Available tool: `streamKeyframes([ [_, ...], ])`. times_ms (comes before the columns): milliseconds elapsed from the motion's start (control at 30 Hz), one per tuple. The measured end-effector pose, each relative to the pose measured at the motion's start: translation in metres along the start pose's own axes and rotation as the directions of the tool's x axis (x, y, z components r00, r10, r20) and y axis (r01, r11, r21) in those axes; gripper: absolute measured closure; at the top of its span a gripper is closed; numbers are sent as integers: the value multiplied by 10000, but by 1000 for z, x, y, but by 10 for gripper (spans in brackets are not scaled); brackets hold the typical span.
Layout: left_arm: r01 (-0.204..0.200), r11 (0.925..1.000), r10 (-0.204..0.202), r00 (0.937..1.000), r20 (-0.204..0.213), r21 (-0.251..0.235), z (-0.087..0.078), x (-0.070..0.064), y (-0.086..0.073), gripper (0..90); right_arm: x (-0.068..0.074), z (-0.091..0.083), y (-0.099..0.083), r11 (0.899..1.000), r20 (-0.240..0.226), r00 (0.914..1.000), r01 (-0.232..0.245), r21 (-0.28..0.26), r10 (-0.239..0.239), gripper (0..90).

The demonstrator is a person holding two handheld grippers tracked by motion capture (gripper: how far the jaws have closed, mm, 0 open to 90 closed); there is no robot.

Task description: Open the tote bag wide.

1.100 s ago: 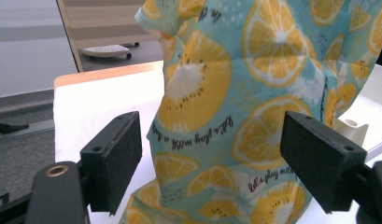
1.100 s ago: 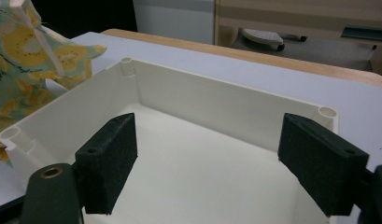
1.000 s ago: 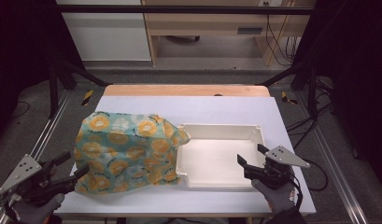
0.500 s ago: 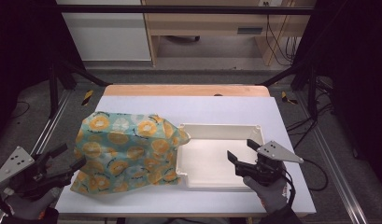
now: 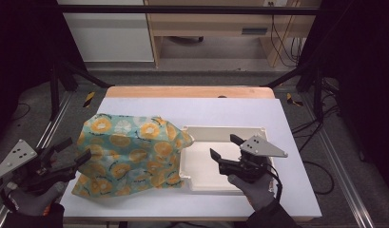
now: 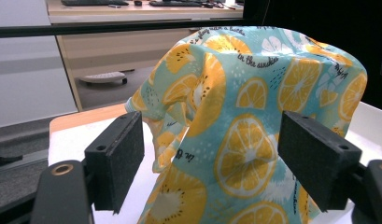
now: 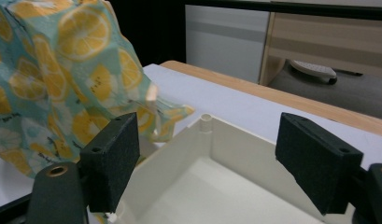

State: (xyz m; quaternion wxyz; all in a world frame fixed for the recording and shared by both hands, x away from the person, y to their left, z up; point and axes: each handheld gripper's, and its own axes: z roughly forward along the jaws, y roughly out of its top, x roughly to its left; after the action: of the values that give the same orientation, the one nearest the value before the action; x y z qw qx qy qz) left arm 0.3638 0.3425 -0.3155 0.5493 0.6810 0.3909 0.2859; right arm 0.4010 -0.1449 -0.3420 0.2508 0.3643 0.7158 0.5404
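A teal cloth printed with orange slices [image 5: 130, 154] is draped over something bulky on the left half of the white table; what it covers is hidden. The cloth [image 6: 254, 121] rises close ahead in the left gripper view. A cream tray [image 5: 201, 166] lies to its right, with the cloth's edge [image 7: 62, 79] hanging over its left rim. My left gripper [image 5: 73, 151] is open just off the cloth's left edge, holding nothing. My right gripper [image 5: 226, 147] hovers open over the tray [image 7: 226, 154], jaws wide apart and empty.
The white table top [image 5: 220, 111] is bare behind the cloth and tray, ending in a wooden strip [image 5: 187, 91] at the far edge. Black frame poles [image 5: 296, 71] and cables stand beyond the table. A wooden cabinet [image 5: 220, 23] sits at the back.
My right gripper has moved left and forward from the tray's right rim to above its inside. My left gripper has shifted slightly toward the cloth. Both stayed open.
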Motion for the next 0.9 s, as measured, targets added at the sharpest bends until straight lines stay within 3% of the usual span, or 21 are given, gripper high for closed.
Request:
streamKeyframes([
  [333, 37, 9999, -34, 9999, -167, 162, 3, 2, -3, 272, 28, 21, 14, 9998, -822, 9965, 128, -145, -140, 236],
  [567, 179, 9995, -174, 9996, -215, 246, 6, 3, -5, 357, 51, 41, 24, 9995, -1401, 9897, 294, -137, -310, 257],
  [900, 155, 9990, -145, 9996, -248, 422, 8, 3, -7, 459, 71, 57, 32, 9989, -1718, 9841, 430, -167, -452, 321],
])
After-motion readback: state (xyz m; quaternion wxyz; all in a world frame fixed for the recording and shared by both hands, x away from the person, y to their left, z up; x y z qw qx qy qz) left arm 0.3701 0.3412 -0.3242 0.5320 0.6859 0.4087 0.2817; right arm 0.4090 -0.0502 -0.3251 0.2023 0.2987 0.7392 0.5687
